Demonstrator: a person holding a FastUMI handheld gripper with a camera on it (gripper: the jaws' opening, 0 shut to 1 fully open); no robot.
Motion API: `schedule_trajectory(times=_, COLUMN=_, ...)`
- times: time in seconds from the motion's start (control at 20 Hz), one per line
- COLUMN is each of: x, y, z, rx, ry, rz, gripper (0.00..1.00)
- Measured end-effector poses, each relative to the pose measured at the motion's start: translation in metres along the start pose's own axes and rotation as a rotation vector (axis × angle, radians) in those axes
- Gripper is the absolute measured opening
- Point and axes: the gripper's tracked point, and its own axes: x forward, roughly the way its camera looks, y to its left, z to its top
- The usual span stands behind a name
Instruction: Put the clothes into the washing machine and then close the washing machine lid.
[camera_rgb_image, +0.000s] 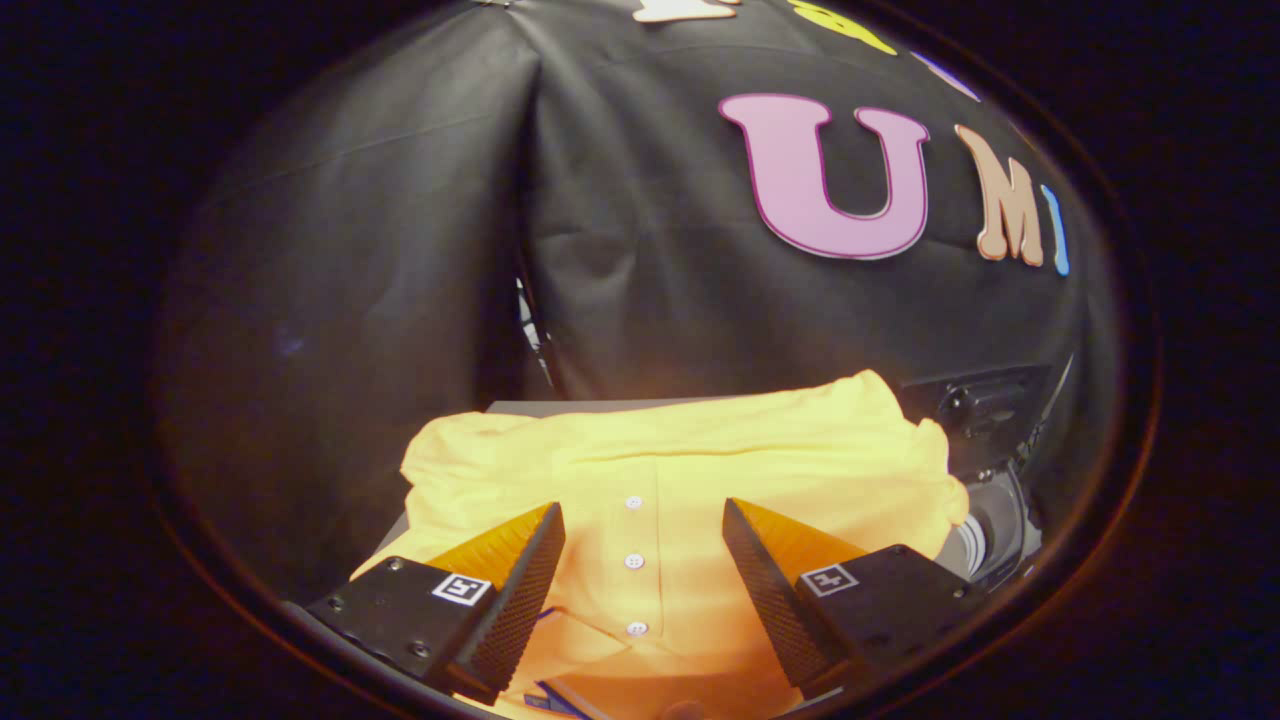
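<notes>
A yellow-orange polo shirt (690, 450) lies spread on a grey surface (520, 407), its button placket running between my fingers. My gripper (642, 515) hovers over the shirt near the collar end, fingers wide apart with the fabric below and beyond them, not pinched. To the right of the shirt stands part of a dark machine (985, 410) with a grey round part (990, 525) below it, partly hidden behind the shirt's edge.
Black cloth walls stand close behind and to the left of the surface, meeting at a corner fold (530, 300). The grey surface ends just behind the shirt.
</notes>
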Motion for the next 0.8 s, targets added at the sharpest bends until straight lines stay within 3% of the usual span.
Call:
schedule_trajectory(times=0.05, x=-0.006, y=0.001, z=0.004, rx=-0.063, ry=0.002, rz=-0.014, gripper=0.96)
schedule_trajectory(times=0.15, x=0.000, y=0.005, z=-0.001, rx=-0.136, ry=0.035, rz=0.010, gripper=0.72)
schedule_trajectory(times=0.3, x=-0.003, y=0.009, z=0.009, rx=-0.060, ry=0.026, rz=0.085, gripper=0.35)
schedule_trajectory(times=0.4, x=-0.009, y=0.015, z=0.003, rx=0.040, ry=0.033, rz=0.185, gripper=0.11)
schedule_trajectory(times=0.5, x=-0.014, y=0.015, z=0.008, rx=0.100, ry=-0.004, rz=0.227, gripper=0.07)
schedule_trajectory(times=0.8, x=-0.075, y=0.020, z=0.080, rx=-0.067, ry=-0.191, rz=0.247, gripper=0.04)
